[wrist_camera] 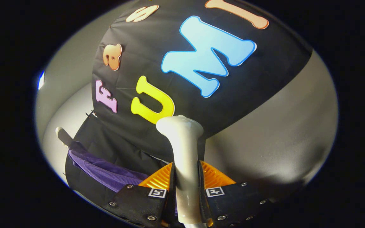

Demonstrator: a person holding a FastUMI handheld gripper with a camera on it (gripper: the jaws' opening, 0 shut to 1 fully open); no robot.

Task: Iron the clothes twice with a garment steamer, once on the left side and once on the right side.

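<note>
A purple garment [106, 172] hangs on a pale hanger [61, 133] against the black cloth wall [265, 63], left of the gripper [186, 177], whose fingers clamp the garment steamer [182, 142]

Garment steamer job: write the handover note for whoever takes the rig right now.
Tool: shut on the garment steamer, both fingers pressing its handle; head points up, beyond the fingers.
Purple garment: hangs low, off to the left of the fingers, against the black cloth wall; a hanger end shows above it.
Done: steamer picked up.
Left: the head is not on the cloth, so assume both the left and the right pass.
</note>
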